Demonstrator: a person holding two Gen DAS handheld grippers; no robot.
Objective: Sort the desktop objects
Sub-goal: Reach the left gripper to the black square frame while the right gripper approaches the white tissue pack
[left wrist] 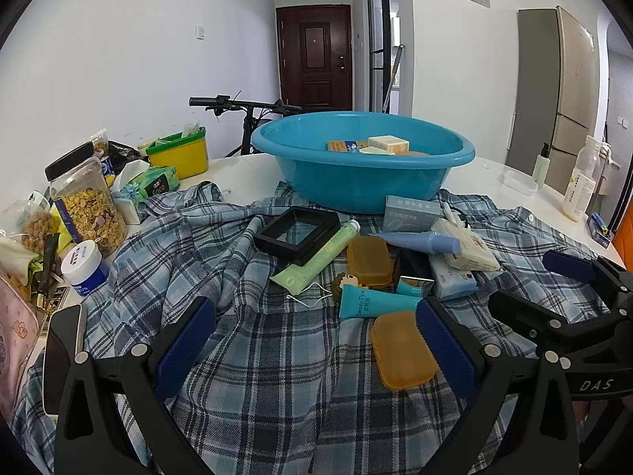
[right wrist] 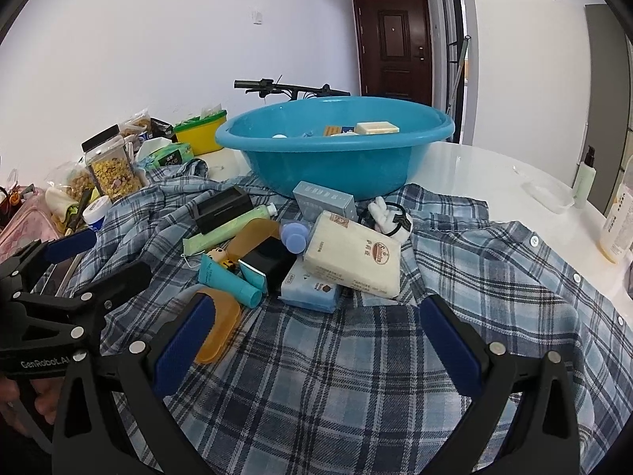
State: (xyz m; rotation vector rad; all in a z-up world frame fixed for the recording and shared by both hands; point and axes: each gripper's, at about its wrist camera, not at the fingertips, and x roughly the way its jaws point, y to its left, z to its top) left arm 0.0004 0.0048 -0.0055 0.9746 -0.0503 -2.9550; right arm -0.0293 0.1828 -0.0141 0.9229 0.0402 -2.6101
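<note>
on the plaid shirt [left wrist: 277,356] before the blue basin [left wrist: 356,182], we see the near orange case [left wrist: 401,350] just ahead of our left tongs [left wrist: 312,340], long axis running away; both left and right tongs [right wrist: 316,340] gape wide, empty.

Round blue plastic basin [left wrist: 362,166] on white table [left wrist: 241,176]; small boxes inside. Before basin: crumpled blue plaid shirt [left wrist: 277,356] bearing toiletry pile. Left of basin: yellow tub [left wrist: 182,154], clear cereal jar [left wrist: 89,202].
</note>
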